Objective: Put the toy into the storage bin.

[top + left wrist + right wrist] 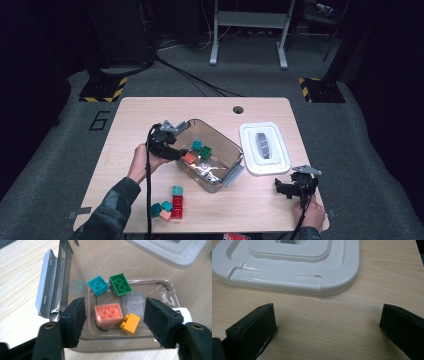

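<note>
A clear grey plastic bin [223,138] stands mid-table, tilted. On its floor lie a salmon brick [109,313], a small yellow brick [130,323], a teal brick [98,285] and a green brick [120,284]. My left gripper [115,307] hovers at the bin's near-left rim [176,152], its jaws apart on either side of the salmon and yellow bricks without touching them. My right gripper [280,189] rests low over bare table at the front right, open and holding nothing [328,315].
The bin's white lid [264,148] lies flat to the right of the bin, just beyond the right gripper [287,267]. Several loose bricks [170,202], teal, red and salmon, sit near the front edge. A hinged latch [46,282] hangs from the bin's side.
</note>
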`<state>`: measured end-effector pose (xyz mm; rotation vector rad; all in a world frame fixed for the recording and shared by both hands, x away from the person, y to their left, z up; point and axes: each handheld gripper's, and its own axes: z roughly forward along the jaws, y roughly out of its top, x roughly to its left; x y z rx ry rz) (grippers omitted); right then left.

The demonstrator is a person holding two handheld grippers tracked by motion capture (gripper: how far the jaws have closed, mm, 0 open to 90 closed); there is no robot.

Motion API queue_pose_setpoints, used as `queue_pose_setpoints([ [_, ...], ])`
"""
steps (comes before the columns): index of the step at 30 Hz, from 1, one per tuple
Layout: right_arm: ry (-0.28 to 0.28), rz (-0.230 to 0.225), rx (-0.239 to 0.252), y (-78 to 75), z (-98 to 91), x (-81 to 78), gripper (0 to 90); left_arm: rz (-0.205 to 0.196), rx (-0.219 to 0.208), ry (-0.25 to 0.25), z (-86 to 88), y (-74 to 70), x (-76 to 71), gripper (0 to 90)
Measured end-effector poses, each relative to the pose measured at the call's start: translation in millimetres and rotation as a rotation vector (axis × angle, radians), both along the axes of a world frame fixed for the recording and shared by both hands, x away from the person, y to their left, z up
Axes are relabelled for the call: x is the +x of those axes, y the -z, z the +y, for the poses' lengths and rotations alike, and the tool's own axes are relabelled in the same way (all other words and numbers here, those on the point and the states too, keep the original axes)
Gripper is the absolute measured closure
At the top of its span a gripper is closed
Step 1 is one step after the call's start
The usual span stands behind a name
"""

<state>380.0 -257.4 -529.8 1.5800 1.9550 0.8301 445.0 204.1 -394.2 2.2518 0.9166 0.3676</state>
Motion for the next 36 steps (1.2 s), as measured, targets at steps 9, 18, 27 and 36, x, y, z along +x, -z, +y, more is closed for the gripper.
queue_pose_setpoints([
  [9, 0.0, 0.0, 0.0, 0.0, 0.0, 0.0, 0.0, -0.085, -0.006, -0.011, 12.2, -16.7, -28.6, 17.0],
  [18, 0.0, 0.0, 0.0, 0.0, 0.0, 0.0, 0.0, -0.099, -0.017, -0.033, 38.2, -11.2, -52.6, 14.1],
  [27, 0.0, 0.0, -0.001, 0.0, 0.0, 0.0, 0.0, -0.08, -0.032, -0.066, 63.5, 17.2, -75.7, 11.0],
  [36, 0.0, 0.0, 0.0, 0.0, 0.1, 0.0, 0.0, -0.053, -0.041, -0.071, 83.8, 47.6, -95.7, 3.6],
])
